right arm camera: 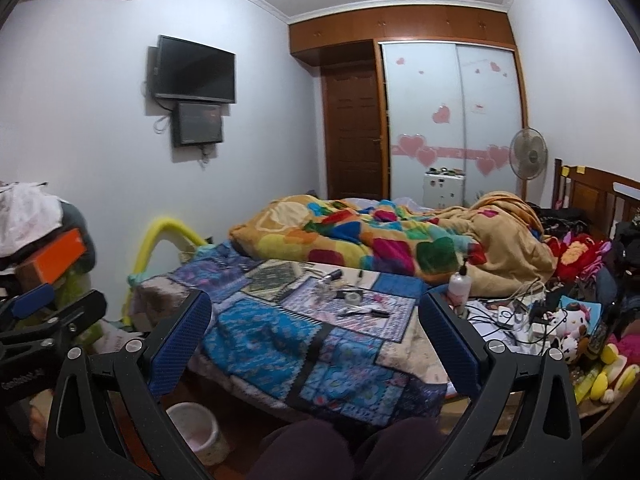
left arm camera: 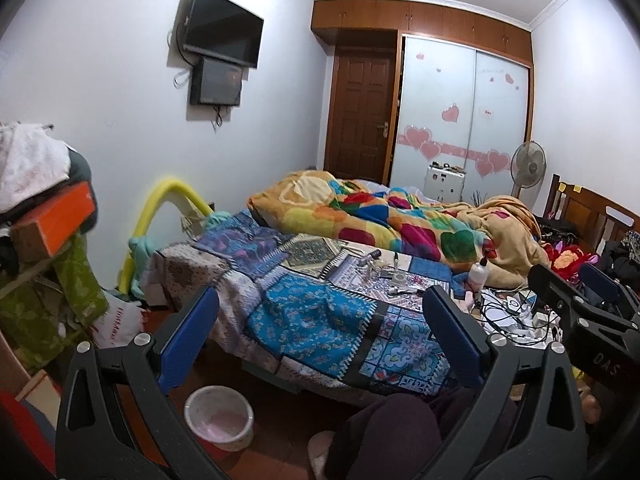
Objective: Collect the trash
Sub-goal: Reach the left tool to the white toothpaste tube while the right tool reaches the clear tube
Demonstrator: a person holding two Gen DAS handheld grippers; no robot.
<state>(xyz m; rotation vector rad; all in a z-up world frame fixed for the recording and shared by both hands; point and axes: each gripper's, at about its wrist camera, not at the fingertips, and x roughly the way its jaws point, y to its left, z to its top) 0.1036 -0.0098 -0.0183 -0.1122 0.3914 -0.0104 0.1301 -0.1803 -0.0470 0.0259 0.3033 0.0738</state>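
Observation:
My left gripper (left arm camera: pixel 320 332) is open and empty, held above the foot of a bed with a patchwork sheet (left arm camera: pixel 312 320). My right gripper (right arm camera: pixel 316 336) is open and empty too, just to its right, over the same sheet (right arm camera: pixel 280 340). Small loose items lie on the bed ahead: a tape roll (left arm camera: pixel 399 279) (right arm camera: pixel 352 297), dark pen-like pieces (right arm camera: pixel 362 312) and a white pump bottle (left arm camera: pixel 478 276) (right arm camera: pixel 459 284). A small round bin with a pink liner (left arm camera: pixel 219 416) (right arm camera: pixel 196 432) stands on the floor below, left of a person's knees (left arm camera: pixel 392 428).
A rumpled colourful blanket (left arm camera: pixel 380 216) covers the far bed. Tangled cables and chargers (right arm camera: pixel 516 316) and plush toys (right arm camera: pixel 576 328) crowd the right. Stacked clothes and an orange box (left arm camera: pixel 60 220) sit left. A fan (left arm camera: pixel 528 168), wardrobe and door stand behind.

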